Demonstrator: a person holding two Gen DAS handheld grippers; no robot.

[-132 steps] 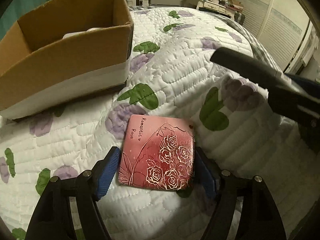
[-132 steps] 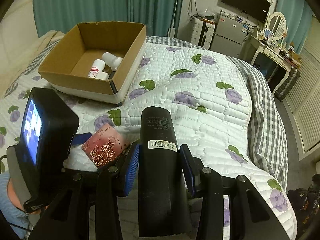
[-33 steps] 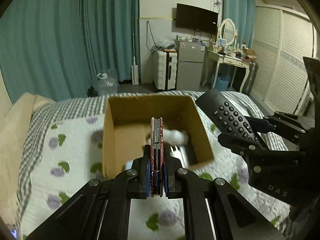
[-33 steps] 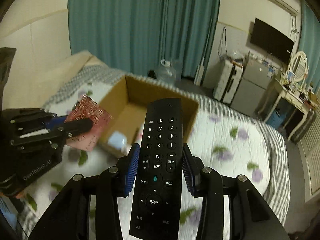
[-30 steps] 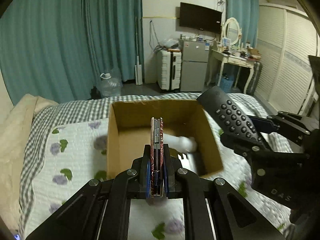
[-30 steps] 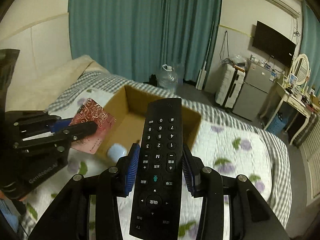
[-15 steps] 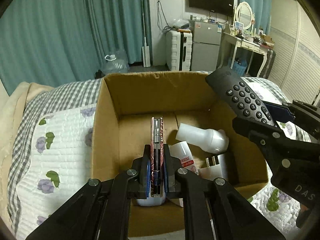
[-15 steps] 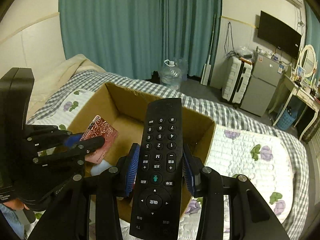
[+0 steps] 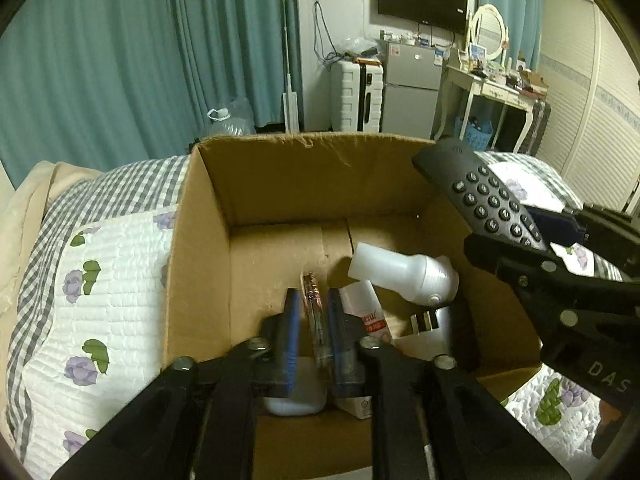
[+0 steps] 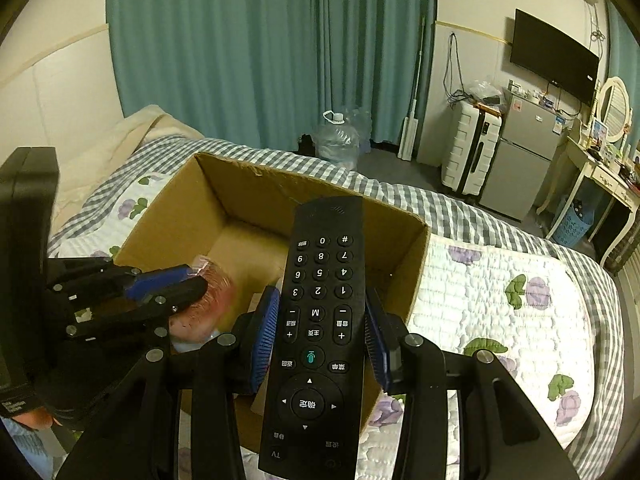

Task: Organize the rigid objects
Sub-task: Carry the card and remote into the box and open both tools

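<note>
Left gripper (image 9: 313, 320) jaws stand slightly parted around my thin red rose-patterned case (image 9: 314, 312), edge-on above the cardboard box (image 9: 200, 248). Right gripper (image 10: 320, 320) clamps the flat black remote (image 10: 320, 320).

Your red rose compact (image 9: 314, 312) blurs between the left gripper (image 9: 313, 320) pads, so contact cannot be judged; your fingers (image 9: 289, 344) hide most of the pale case (image 9: 294, 402) beneath; the remote (image 10: 320, 332) runs off the right wrist view's bottom edge and covers part of the cardboard box (image 10: 240, 196) floor.
</note>
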